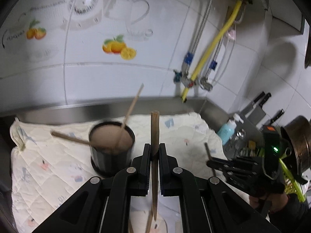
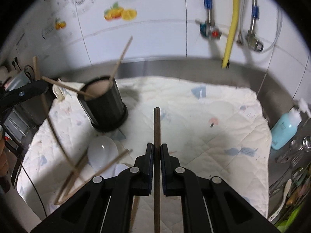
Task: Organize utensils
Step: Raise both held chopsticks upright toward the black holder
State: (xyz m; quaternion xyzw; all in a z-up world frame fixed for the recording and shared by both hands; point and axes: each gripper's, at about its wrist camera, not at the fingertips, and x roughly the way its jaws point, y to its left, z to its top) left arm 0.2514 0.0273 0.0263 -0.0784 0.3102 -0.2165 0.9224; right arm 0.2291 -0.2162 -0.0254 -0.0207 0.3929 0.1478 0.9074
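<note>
A black utensil holder (image 1: pixel 111 148) (image 2: pixel 104 107) stands on a white quilted cloth (image 1: pixel 46 167) (image 2: pixel 204 128) with two light chopsticks (image 1: pixel 129 112) (image 2: pixel 120 58) leaning in it. My left gripper (image 1: pixel 155 151) is shut on a light wooden chopstick (image 1: pixel 155 130), held upright to the right of the holder. My right gripper (image 2: pixel 157 151) is shut on a dark chopstick (image 2: pixel 157 128), over the cloth right of the holder; it also shows in the left wrist view (image 1: pixel 215 164). A white bowl (image 2: pixel 102 152) and several loose chopsticks (image 2: pixel 97 172) lie on the cloth in front of the holder.
A tiled wall with pipes and a yellow hose (image 2: pixel 232 23) stands behind the steel counter. A blue soap bottle (image 2: pixel 284 130), spoons and forks (image 2: pixel 297 149), a green basket (image 1: pixel 289 180), knives (image 1: pixel 258 101) and a pot (image 1: pixel 299 141) sit at the right.
</note>
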